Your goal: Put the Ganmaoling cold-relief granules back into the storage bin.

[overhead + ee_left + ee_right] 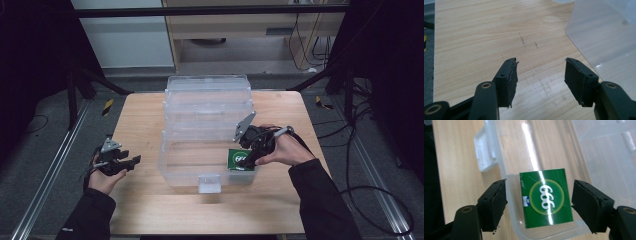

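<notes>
Down at the near right corner of the clear plastic storage box [200, 150] lies a small flat green packet [545, 198], square-faced and glossy, with light streaking across its wrapper. It rests on the box's floor, close against the near wall and the rounded corner, lying flat with its printed face up. From the high view I see it as a green patch [241, 160] behind the transparent wall, just under my right hand [287, 150].

My right tool [539, 195] hangs over that corner with its two black jaws standing wide, one on each side of the packet. Neither pad touches it: there is a clear gap on both sides, and the left jaw sits outside the box wall, over the wooden worktop [145, 210]. Nothing is gripped.

My left tool [540, 75] is well apart from the box, over bare wood at the left side of the worktop, where my left hand [102, 180] holds it. Its jaws are also open, with only the wood grain showing between them, and they hold nothing. The frosted edge of the box shows at the upper right of the left gripper view.

On the packet's face a pale yellow ring encloses three white digits; from my right gripper view they read as "666" or "999", depending on which way up the packet belongs. A small blue-and-white mark sits at one edge, too small to read.

A white latch tab [209, 183] juts from the middle of the box's near wall.
</notes>
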Motion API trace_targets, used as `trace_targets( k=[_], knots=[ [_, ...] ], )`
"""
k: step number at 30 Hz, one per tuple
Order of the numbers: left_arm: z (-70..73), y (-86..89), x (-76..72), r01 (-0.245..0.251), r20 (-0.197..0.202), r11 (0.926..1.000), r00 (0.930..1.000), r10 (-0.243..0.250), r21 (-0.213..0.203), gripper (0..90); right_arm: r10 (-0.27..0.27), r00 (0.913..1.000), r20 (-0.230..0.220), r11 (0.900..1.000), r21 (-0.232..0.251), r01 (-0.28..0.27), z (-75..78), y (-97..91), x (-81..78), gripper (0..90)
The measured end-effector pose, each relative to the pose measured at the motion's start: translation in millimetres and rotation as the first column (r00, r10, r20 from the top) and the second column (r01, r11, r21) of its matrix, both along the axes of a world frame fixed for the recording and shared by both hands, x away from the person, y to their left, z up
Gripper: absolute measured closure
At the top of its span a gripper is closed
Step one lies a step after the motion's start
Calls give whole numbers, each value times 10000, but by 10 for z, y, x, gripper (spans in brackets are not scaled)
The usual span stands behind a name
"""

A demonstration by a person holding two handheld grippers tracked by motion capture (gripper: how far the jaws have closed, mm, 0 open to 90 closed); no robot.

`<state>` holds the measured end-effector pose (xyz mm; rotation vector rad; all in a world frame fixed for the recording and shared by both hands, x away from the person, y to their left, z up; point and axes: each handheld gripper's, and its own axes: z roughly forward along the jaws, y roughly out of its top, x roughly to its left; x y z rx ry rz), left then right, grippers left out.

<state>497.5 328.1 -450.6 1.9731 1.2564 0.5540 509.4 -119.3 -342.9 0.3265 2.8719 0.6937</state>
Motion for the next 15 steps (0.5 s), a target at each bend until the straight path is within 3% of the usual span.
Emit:
trace_targets(
  k=[5, 9, 15],
  knots=[
    [-4, 8, 1, -3, 58, 9999, 10000, 3, 110, 462, -45, 9999, 106, 9996, 276, 42, -33, 15, -58, 315],
    [10, 13, -3, -14, 94, 10000, 10000, 13, 82, 489, -378, 9993, -16, 9974, 606, 378, -65, 33, -75, 293],
    [44, 8, -12, 9, 356, 9999, 9994, -14, 145, 507, -263, 9995, 172, 9989, 399, 256, -147, 122, -138, 279]
  ],
)
